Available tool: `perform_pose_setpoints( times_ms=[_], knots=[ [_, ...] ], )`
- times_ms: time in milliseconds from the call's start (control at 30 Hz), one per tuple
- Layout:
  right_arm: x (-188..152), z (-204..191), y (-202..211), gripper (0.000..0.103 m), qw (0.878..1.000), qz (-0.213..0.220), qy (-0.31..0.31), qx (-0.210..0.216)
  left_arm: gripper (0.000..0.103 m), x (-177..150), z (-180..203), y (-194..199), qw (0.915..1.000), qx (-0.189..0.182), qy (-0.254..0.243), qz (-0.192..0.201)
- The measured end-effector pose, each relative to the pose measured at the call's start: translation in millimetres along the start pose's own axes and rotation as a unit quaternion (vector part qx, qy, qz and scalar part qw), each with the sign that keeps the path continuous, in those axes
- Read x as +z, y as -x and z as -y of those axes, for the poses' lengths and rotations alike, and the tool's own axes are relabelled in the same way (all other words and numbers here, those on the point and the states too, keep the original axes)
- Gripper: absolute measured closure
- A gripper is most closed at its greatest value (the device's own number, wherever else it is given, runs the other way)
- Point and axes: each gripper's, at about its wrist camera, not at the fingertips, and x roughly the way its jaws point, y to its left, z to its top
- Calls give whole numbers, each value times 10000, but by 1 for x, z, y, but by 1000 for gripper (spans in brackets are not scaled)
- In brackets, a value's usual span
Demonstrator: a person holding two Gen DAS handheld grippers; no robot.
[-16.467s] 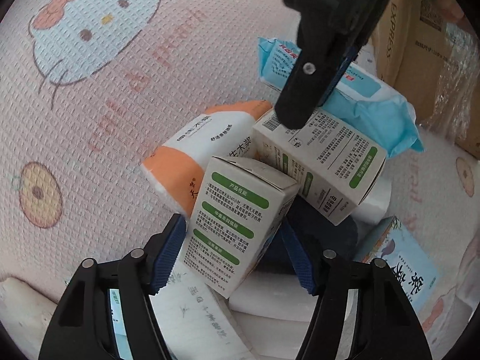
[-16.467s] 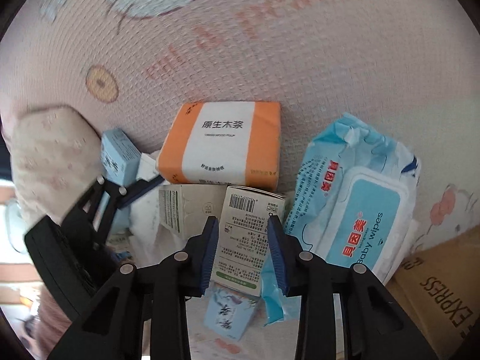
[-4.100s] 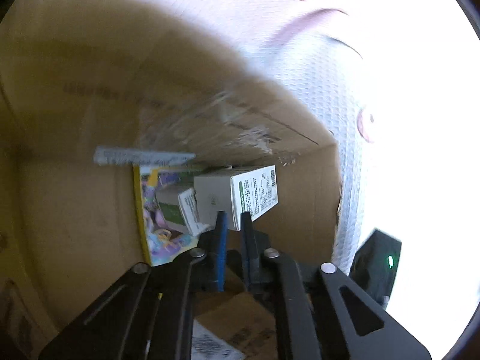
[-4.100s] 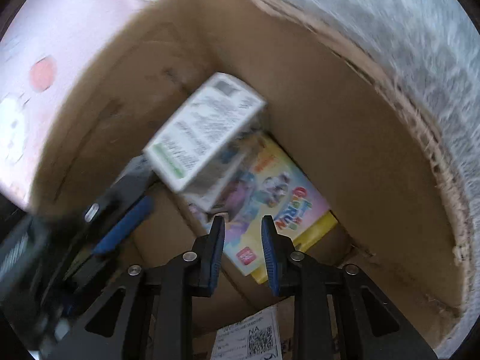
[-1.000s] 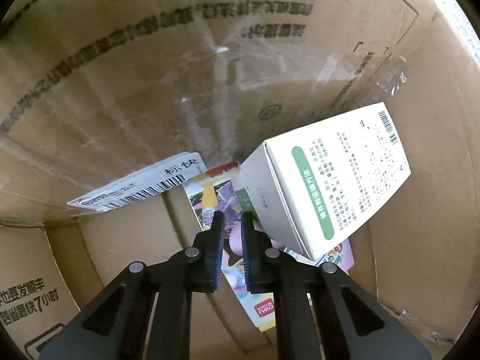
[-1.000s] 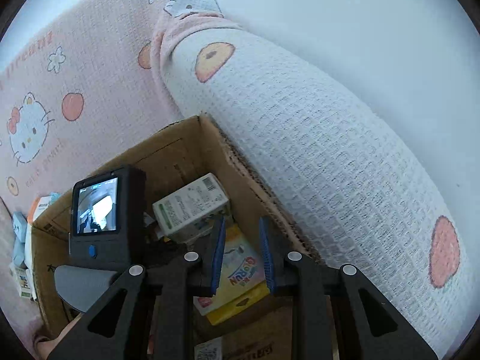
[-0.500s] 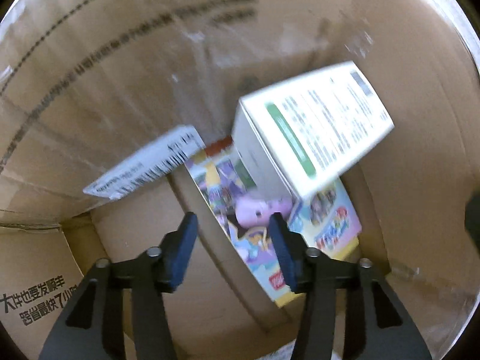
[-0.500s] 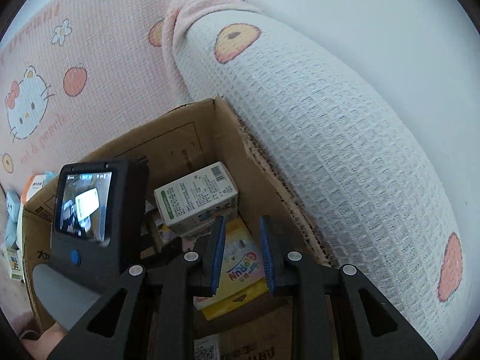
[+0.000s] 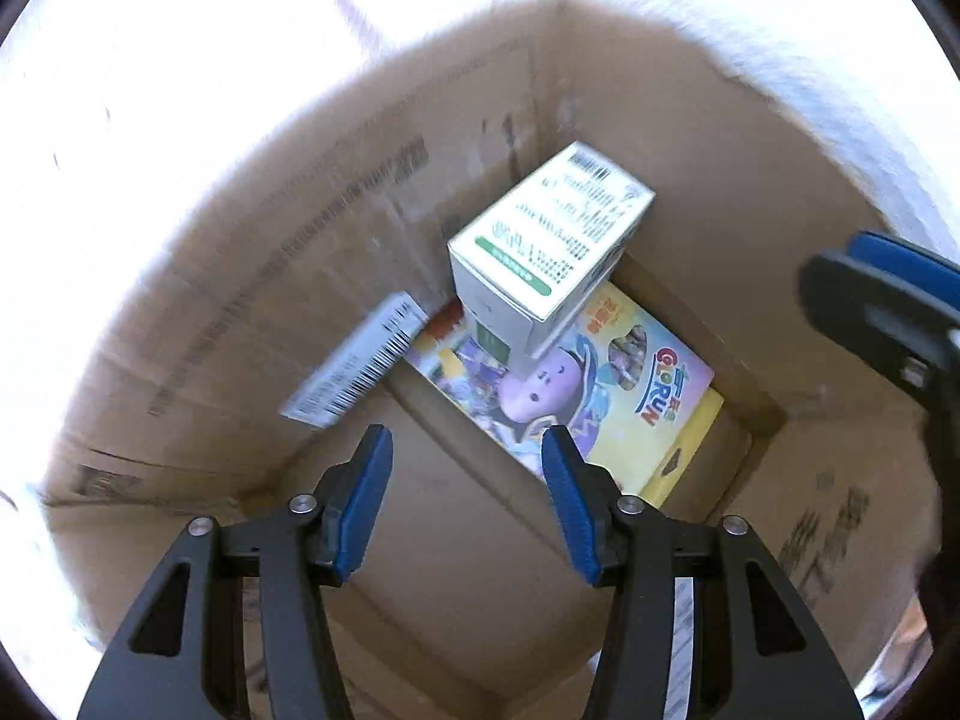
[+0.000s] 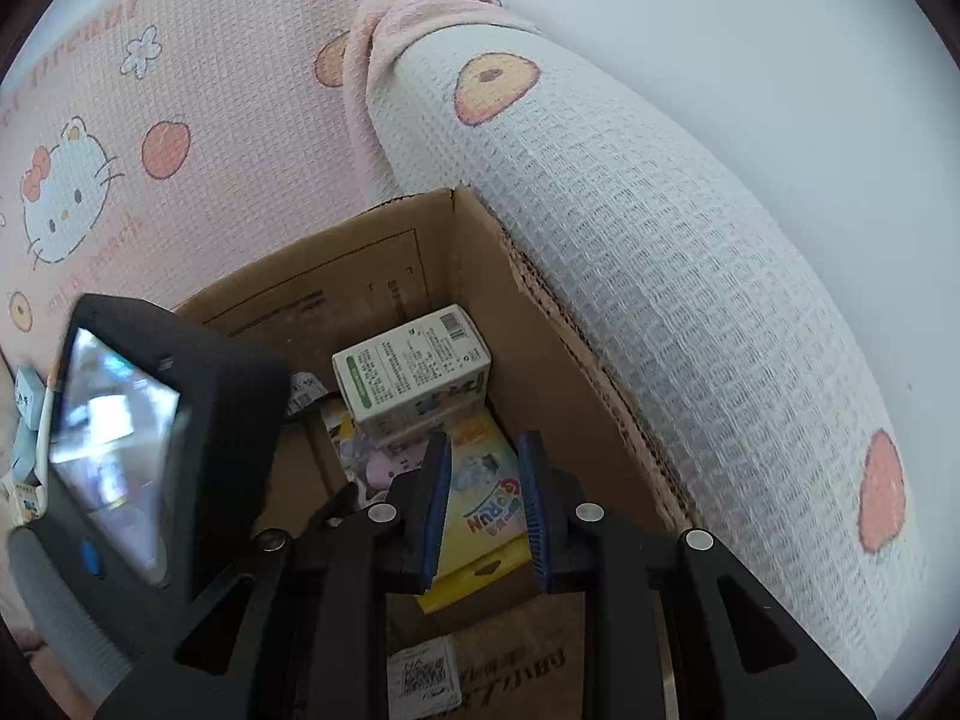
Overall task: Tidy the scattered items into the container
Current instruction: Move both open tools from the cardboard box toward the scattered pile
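Note:
An open cardboard box (image 9: 240, 276) is the container; it also shows in the right wrist view (image 10: 372, 258). Inside it a white carton with green print (image 9: 546, 252) leans on a second carton, over a colourful yellow-edged pack marked "GLO RUN" (image 9: 630, 396). The same carton (image 10: 414, 366) and pack (image 10: 486, 516) show in the right wrist view. My left gripper (image 9: 467, 468) is open and empty above the box floor, below the carton. My right gripper (image 10: 480, 480) hovers over the box with its jaws a narrow gap apart and nothing between them.
A white shipping label (image 9: 360, 366) hangs off the left inner wall. A white waffle-weave bolster (image 10: 660, 252) presses against the box's right side. Pink Hello Kitty bedding (image 10: 120, 138) lies behind. More boxed items (image 10: 24, 438) remain at the far left.
My left gripper has opened from shut and drawn back up out of the box; the white carton now lies free inside. The right gripper stays above the box.

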Motion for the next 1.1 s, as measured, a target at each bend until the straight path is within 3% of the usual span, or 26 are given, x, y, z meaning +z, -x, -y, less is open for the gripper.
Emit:
perform_pose_setpoints(
  times_ms=[100, 200, 300, 433, 533, 667, 800, 867, 967, 1100],
  knots=[
    [-6, -1, 5, 83, 9999, -54, 93, 13, 47, -11, -10, 17, 9990, 5, -353, 260],
    [-10, -2, 6, 83, 9998, -107, 157, 95, 47, -43, -32, 32, 9980, -56, -466, 420],
    [-11, 2, 3, 83, 9996, -158, 9, 242, 46, -65, -58, 40, 9981, -293, -265, 470],
    [-20, 15, -3, 83, 9923, -427, -682, 938, 46, -75, -82, 44, 9977, -435, 94, 506],
    [-33, 5, -2, 83, 9928, -481, -632, 898, 46, -89, -95, 67, 9951, -601, 129, 778],
    [-48, -27, 14, 83, 9981, -248, 71, 562, 46, -110, -105, 92, 9875, -633, 168, 1437],
    [-57, -47, 35, 82, 9974, -113, 157, 688, 46, -138, -118, 115, 9745, -580, 164, 2160],
    [-60, -56, 47, 80, 9966, 73, 245, 784, 46, -152, -131, 126, 9740, -533, 254, 2188],
    [-64, -72, 64, 66, 9944, 396, 396, 899, 43, -176, -151, 134, 9723, -492, 484, 2234],
    [-69, -105, 80, 57, 9897, 771, 889, 817, 41, -208, -178, 139, 9688, -133, 745, 2361]
  ],
)
